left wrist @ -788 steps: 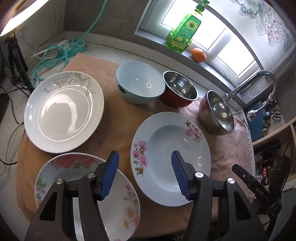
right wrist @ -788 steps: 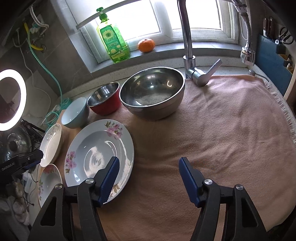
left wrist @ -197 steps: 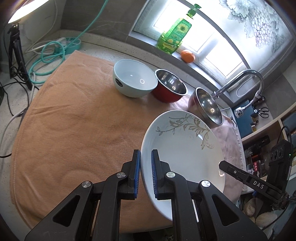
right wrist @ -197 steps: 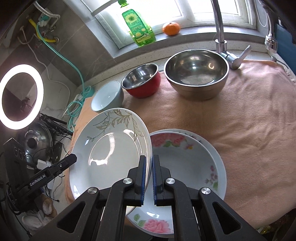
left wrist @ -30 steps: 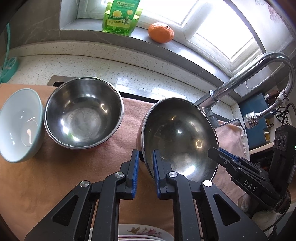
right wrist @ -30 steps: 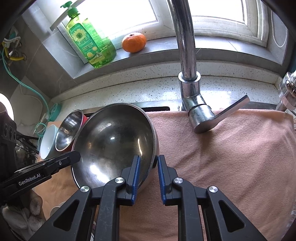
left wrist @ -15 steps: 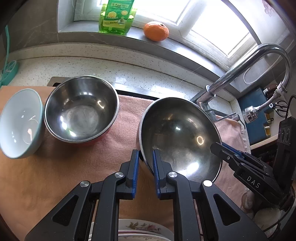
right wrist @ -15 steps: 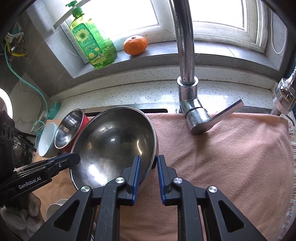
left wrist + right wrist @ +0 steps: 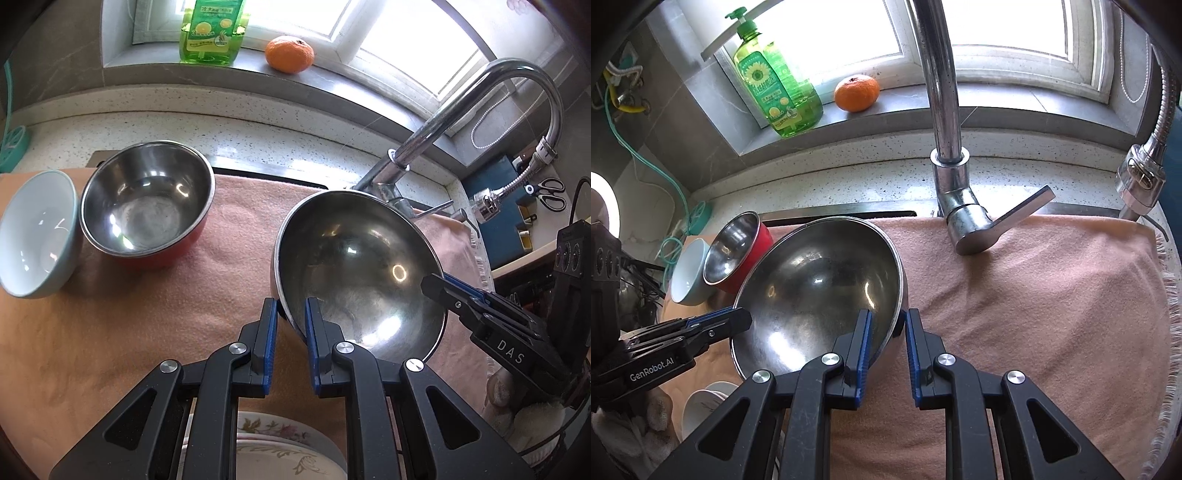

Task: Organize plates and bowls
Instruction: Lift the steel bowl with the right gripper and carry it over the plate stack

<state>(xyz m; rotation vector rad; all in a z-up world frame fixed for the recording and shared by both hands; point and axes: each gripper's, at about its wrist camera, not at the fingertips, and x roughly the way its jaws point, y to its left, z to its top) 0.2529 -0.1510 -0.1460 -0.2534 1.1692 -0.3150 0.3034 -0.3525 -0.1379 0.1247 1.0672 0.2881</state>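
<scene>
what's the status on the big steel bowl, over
Left gripper and right gripper both shut on big steel bowl, opposite rims. Bowl tilted. Red bowl close on its left; tap behind.

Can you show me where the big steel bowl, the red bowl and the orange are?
big steel bowl (image 9: 354,266): left wrist view, on its shiny inner wall.
red bowl (image 9: 147,206): left wrist view, on its steel inside.
orange (image 9: 857,93): right wrist view, middle of the fruit on the windowsill.

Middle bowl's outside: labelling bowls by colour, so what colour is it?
Red outside, steel inside; right wrist view shows it best.
</scene>
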